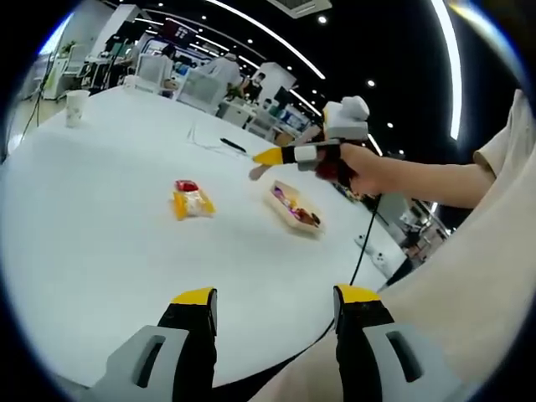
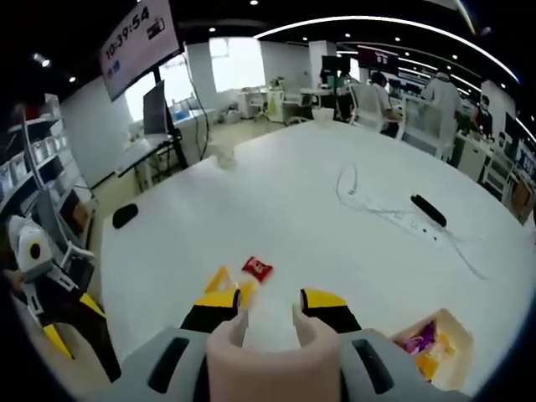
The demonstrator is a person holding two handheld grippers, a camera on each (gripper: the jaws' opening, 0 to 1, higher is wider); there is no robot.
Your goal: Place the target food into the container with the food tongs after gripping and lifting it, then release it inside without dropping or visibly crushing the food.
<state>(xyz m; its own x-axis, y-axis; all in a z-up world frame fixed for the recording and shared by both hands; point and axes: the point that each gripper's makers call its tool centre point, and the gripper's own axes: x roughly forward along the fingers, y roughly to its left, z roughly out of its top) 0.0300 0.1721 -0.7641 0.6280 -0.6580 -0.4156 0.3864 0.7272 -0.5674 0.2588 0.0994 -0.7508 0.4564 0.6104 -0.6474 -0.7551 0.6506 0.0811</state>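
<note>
Above the white table (image 1: 100, 243), held pink food tongs (image 2: 266, 356) in the right gripper (image 2: 270, 308) over the snack packet (image 2: 257, 269), container (image 2: 431, 343) alongside, left gripper (image 1: 276, 301) idle, jaws wide.

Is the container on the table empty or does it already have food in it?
Not empty. The container lies open on the white table with colourful wrapped items inside, also visible in the right gripper view.

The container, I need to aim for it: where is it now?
In the left gripper view, the container sits on the white table, right of the snack packet, below the right tool.
</note>
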